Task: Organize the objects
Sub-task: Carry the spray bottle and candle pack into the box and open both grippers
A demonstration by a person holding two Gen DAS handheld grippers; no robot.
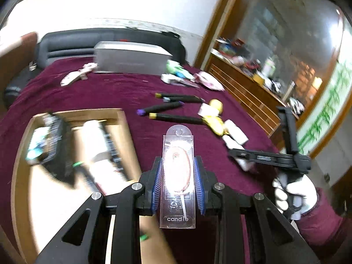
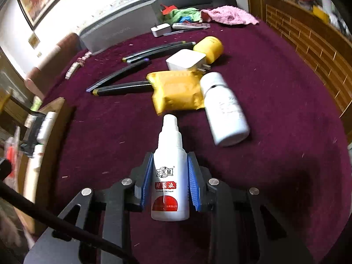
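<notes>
My left gripper [image 1: 178, 165] is shut on a clear candle package [image 1: 178, 176], held upright between the blue pads above the dark red cloth. A wooden box [image 1: 123, 118] with bottles and packets inside lies just to the left of it. My right gripper [image 2: 169, 160] is shut on a white spray bottle [image 2: 170, 176] with a red label, its nozzle pointing away. In the left wrist view the right gripper [image 1: 236, 154] shows at the right, held by a white-gloved hand [image 1: 294, 193]. The wooden box [image 2: 57, 110] sits at the left edge of the right wrist view.
On the cloth ahead lie a white pill bottle [image 2: 224, 110], a yellow packet [image 2: 176, 90], a white charger [image 2: 187, 59], a yellow jar [image 2: 209, 46] and several black pens [image 2: 132, 72]. A grey box [image 2: 118, 30] and a pink cloth [image 2: 228, 15] sit at the back. A wooden cabinet [image 2: 308, 50] borders the right.
</notes>
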